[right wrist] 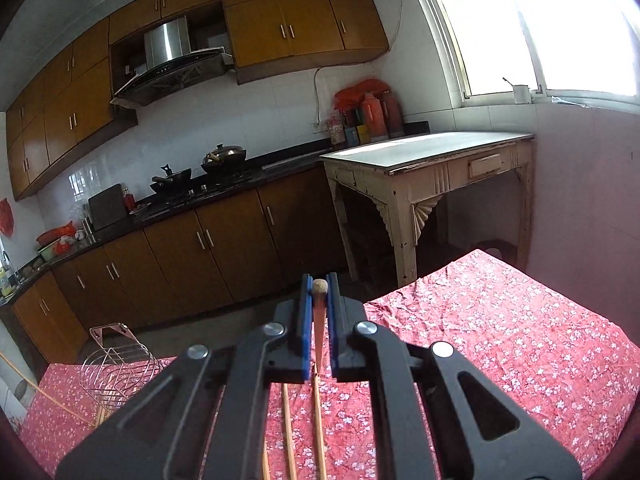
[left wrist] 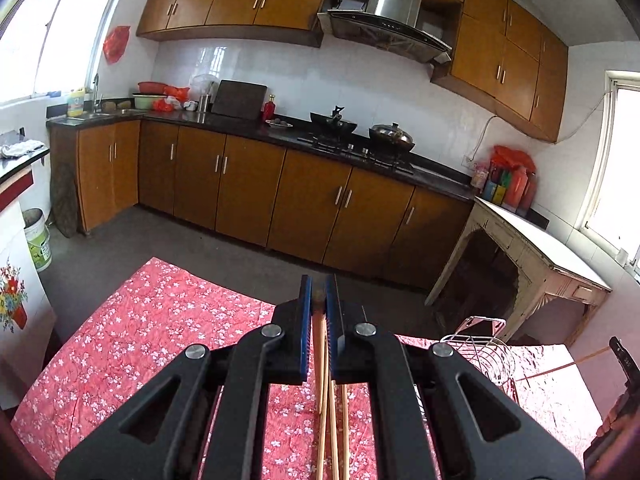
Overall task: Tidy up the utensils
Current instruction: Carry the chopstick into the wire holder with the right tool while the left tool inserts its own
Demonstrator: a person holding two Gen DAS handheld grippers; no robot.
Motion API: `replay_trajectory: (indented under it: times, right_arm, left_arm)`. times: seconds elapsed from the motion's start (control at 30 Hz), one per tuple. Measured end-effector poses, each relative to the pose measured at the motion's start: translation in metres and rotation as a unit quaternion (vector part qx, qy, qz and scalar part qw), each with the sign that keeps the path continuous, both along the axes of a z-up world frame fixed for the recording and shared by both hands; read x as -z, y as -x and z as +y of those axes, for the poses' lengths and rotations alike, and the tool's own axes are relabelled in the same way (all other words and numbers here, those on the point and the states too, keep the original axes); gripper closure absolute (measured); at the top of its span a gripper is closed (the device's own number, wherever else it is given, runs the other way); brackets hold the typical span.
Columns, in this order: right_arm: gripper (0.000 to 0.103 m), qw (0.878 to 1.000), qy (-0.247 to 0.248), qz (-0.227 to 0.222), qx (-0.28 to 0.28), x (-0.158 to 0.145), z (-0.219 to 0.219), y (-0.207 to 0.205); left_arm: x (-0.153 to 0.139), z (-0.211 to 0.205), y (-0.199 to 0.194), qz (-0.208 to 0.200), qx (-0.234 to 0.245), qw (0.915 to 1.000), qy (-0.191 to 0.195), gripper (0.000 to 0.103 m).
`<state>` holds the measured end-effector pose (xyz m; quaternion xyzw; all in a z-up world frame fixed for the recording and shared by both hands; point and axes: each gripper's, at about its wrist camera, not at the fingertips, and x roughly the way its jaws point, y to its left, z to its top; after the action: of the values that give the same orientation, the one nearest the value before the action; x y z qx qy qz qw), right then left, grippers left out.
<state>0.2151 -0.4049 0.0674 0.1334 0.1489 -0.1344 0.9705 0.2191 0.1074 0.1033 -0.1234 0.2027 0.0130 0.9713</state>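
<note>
In the left wrist view my left gripper (left wrist: pixel 319 292) is shut on a wooden chopstick (left wrist: pixel 320 344) that hangs down between the blue pads. More chopsticks (left wrist: pixel 334 432) show below it, over the red flowered tablecloth (left wrist: pixel 160 320). In the right wrist view my right gripper (right wrist: pixel 320 285) is shut on another chopstick (right wrist: pixel 320 320), its round end poking up past the pads. Two or three chopsticks (right wrist: pixel 289 432) lie on the cloth beneath. A wire utensil holder (left wrist: pixel 478 346) stands on the table between the two grippers, also visible as the holder (right wrist: pixel 116 372) at the left.
The table's far edge (right wrist: pixel 500 260) drops to a dark floor. Beyond it run brown kitchen cabinets (left wrist: pixel 248 184) with a stove and pans. A worn white side table (right wrist: pixel 432 160) stands by the window. A thin stick (left wrist: pixel 576 360) reaches in from the right edge.
</note>
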Motion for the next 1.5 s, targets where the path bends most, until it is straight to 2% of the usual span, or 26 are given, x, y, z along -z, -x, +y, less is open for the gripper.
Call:
replay_trajectory:
  times: [0.23, 0.33, 0.47, 0.7, 0.87, 1.03, 1.27, 1.5]
  right_arm:
    - [0.095, 1.0, 0.015, 0.003, -0.001, -0.014, 0.0, 0.006]
    - [0.095, 0.999, 0.038, 0.005, 0.002, -0.02, 0.004, 0.008]
    - [0.095, 0.999, 0.046, 0.013, 0.003, -0.015, 0.006, 0.007]
    - [0.095, 0.999, 0.054, 0.001, 0.002, -0.016, 0.008, 0.007]
    - [0.095, 0.997, 0.07, -0.026, -0.002, -0.035, 0.019, 0.013]
    - [0.095, 0.996, 0.066, -0.052, -0.029, -0.071, 0.031, 0.016]
    - [0.095, 0.99, 0.051, -0.085, -0.096, -0.125, 0.062, 0.008]
    - [0.095, 0.982, 0.034, -0.09, -0.161, -0.149, 0.099, -0.008]
  left_arm:
    - [-0.008, -0.003, 0.001, -0.004, 0.002, 1.0, -0.005, 0.096]
    - [-0.011, -0.005, 0.003, -0.008, -0.001, 0.9999, -0.012, 0.096]
    - [-0.01, -0.008, 0.001, -0.008, -0.002, 0.9998, -0.016, 0.097]
    - [-0.006, -0.013, -0.002, 0.001, 0.002, 0.9998, -0.019, 0.096]
    - [-0.013, -0.016, 0.003, -0.008, 0.003, 0.9994, -0.033, 0.097]
    - [-0.032, -0.022, 0.007, -0.024, 0.005, 0.9987, -0.046, 0.097]
    - [-0.079, -0.041, 0.011, -0.058, 0.022, 0.9969, -0.048, 0.097]
    - [-0.122, -0.075, 0.016, -0.092, 0.057, 0.9933, -0.039, 0.097]
